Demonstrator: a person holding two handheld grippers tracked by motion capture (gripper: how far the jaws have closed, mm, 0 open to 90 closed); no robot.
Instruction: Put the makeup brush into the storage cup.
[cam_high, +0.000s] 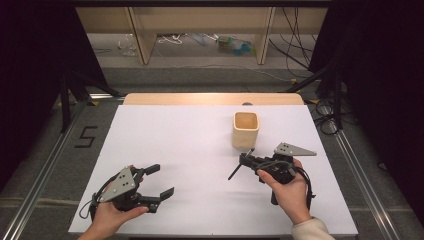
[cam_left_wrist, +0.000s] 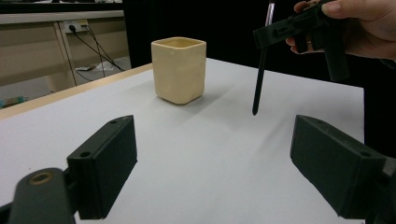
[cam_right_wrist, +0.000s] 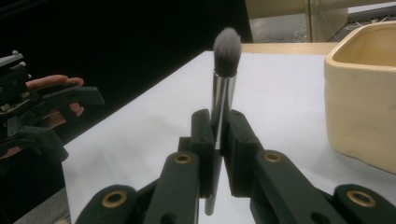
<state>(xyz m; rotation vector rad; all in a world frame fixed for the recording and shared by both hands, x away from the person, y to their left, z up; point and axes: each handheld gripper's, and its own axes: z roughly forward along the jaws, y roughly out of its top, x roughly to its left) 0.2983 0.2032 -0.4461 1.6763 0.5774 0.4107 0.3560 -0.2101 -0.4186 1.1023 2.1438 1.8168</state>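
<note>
right of centre in the high view, the right claw (cam_high: 246, 159) is clamped on a makeup brush (cam_right_wrist: 226, 84) beside the cream cup (cam_high: 245, 129); a tilted approach could tip it, left claw (cam_high: 161, 180) apart.

My right claw (cam_right_wrist: 215, 140) pinches a grey-tipped makeup brush (cam_right_wrist: 224, 79) by its metal collar, beside the cream cup (cam_high: 245, 129).
</note>
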